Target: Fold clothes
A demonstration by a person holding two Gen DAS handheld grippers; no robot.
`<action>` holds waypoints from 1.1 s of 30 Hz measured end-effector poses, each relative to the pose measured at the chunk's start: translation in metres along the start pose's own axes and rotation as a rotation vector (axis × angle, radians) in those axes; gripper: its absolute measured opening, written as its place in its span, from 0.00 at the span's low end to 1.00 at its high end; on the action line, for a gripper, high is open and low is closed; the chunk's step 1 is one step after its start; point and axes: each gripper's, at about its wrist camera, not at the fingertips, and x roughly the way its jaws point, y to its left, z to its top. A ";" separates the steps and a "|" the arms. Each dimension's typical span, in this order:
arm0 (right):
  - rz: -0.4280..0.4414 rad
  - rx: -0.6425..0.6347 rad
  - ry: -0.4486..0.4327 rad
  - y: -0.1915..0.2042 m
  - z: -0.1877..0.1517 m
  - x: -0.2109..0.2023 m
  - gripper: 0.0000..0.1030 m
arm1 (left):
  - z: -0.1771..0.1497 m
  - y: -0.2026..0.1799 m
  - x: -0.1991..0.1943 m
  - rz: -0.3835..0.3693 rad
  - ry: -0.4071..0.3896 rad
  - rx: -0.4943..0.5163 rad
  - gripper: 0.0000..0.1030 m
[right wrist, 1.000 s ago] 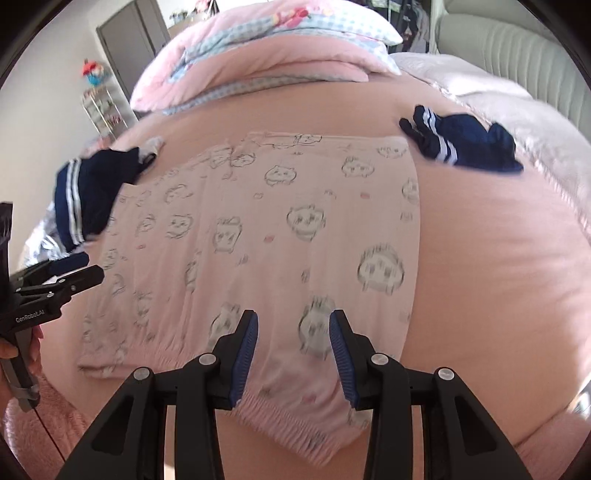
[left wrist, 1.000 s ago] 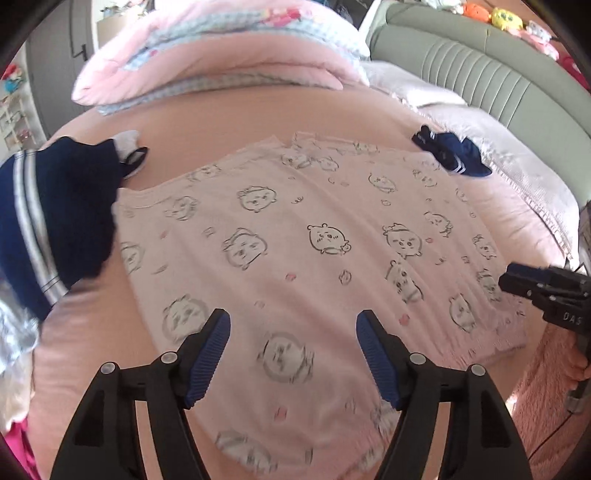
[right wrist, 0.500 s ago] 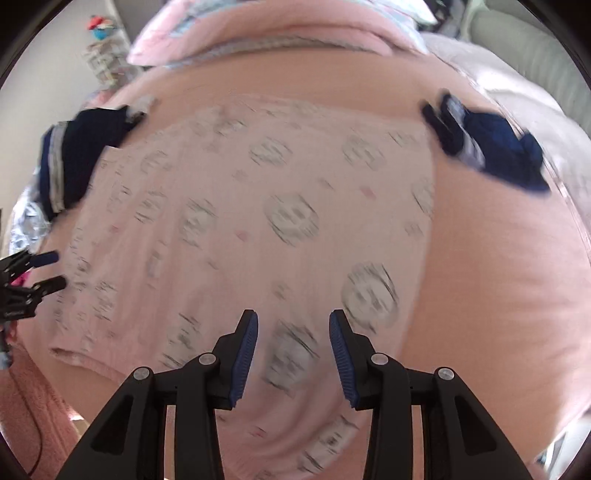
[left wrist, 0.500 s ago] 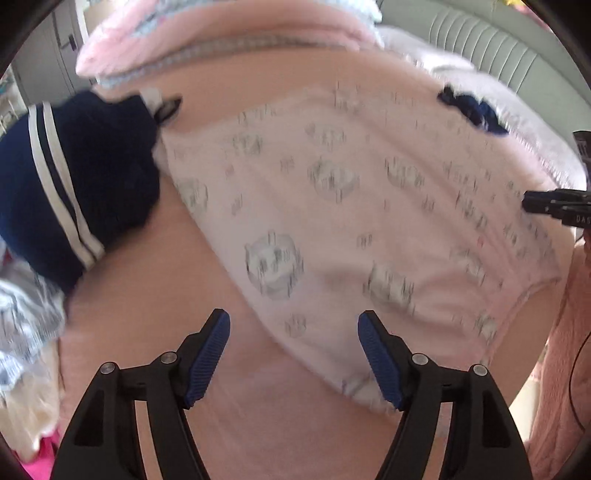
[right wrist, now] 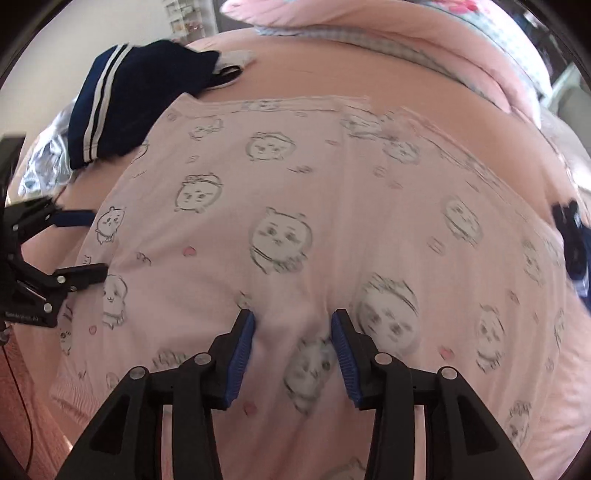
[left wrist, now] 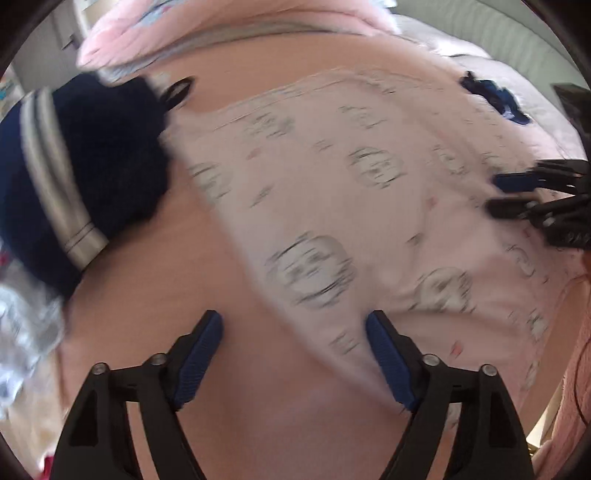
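A pale pink garment [left wrist: 332,184] [right wrist: 295,184] printed with cartoon faces lies flat on the pink bed sheet [left wrist: 258,424]. My left gripper [left wrist: 293,325] hangs over the garment's left edge with its jaws opening. The edge runs slantwise between them, and neither pad presses on it. My right gripper [right wrist: 291,321] points down at the cloth near its lower middle. Its jaws stand apart and are easing wider, with a slight ridge of fabric between the fingertips. Each gripper shows in the other's view: the right gripper [left wrist: 517,195] over the garment's right part, the left gripper [right wrist: 85,247] at its left side.
A navy garment with white stripes [left wrist: 92,166] [right wrist: 140,103] lies bunched beside the pink one's upper left corner. A small navy item [left wrist: 495,96] [right wrist: 572,236] sits at its right. A pink duvet [left wrist: 221,22] is piled beyond, and pale crumpled cloth [left wrist: 22,325] lies far left.
My left gripper slid left from the garment's middle to its left edge and its jaws widened. My right gripper shifted over the cloth and rolled, so the garment appears turned.
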 end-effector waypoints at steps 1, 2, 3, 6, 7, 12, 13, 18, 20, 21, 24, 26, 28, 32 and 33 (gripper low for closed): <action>-0.016 0.037 0.001 -0.007 -0.003 -0.006 0.41 | -0.002 0.001 -0.006 0.007 -0.014 -0.027 0.78; -0.012 0.078 -0.012 -0.011 -0.006 -0.014 0.41 | -0.002 -0.003 -0.014 -0.003 -0.053 -0.040 0.78; 0.016 0.103 -0.031 -0.010 -0.010 -0.023 0.42 | -0.002 -0.013 -0.022 -0.045 -0.104 -0.039 0.78; 0.105 0.101 -0.074 0.012 -0.021 -0.039 0.42 | 0.002 -0.056 -0.019 -0.119 -0.139 0.031 0.78; 0.109 0.073 -0.075 0.026 -0.025 -0.039 0.42 | 0.004 -0.070 -0.016 -0.139 -0.145 0.057 0.78; 0.044 -0.027 -0.010 0.055 -0.051 -0.024 0.42 | -0.021 -0.092 -0.008 -0.097 -0.060 0.152 0.79; 0.046 -0.015 -0.011 0.050 -0.056 -0.028 0.42 | -0.025 -0.087 -0.012 -0.089 -0.035 0.154 0.79; 0.066 0.062 0.006 0.033 -0.066 -0.045 0.42 | -0.040 -0.041 -0.023 -0.130 -0.058 -0.009 0.78; 0.070 0.069 -0.008 0.036 -0.057 -0.048 0.42 | -0.028 -0.030 -0.024 -0.104 -0.098 -0.028 0.78; 0.082 0.065 -0.023 0.037 -0.048 -0.048 0.42 | -0.020 -0.025 -0.023 -0.085 -0.118 -0.030 0.78; 0.094 0.032 -0.062 0.055 -0.019 -0.049 0.42 | 0.005 -0.010 -0.023 -0.036 -0.182 -0.041 0.78; 0.068 0.029 -0.056 0.064 0.001 -0.043 0.42 | 0.029 0.009 -0.017 -0.052 -0.212 -0.081 0.78; 0.064 0.052 -0.042 0.066 0.018 -0.035 0.42 | 0.053 0.035 -0.005 -0.080 -0.220 -0.127 0.78; 0.089 0.062 -0.030 0.071 0.043 -0.020 0.42 | 0.078 0.087 0.027 -0.027 -0.168 -0.171 0.71; 0.085 0.044 -0.030 0.078 0.049 -0.015 0.42 | 0.078 0.102 0.034 -0.015 -0.154 -0.185 0.69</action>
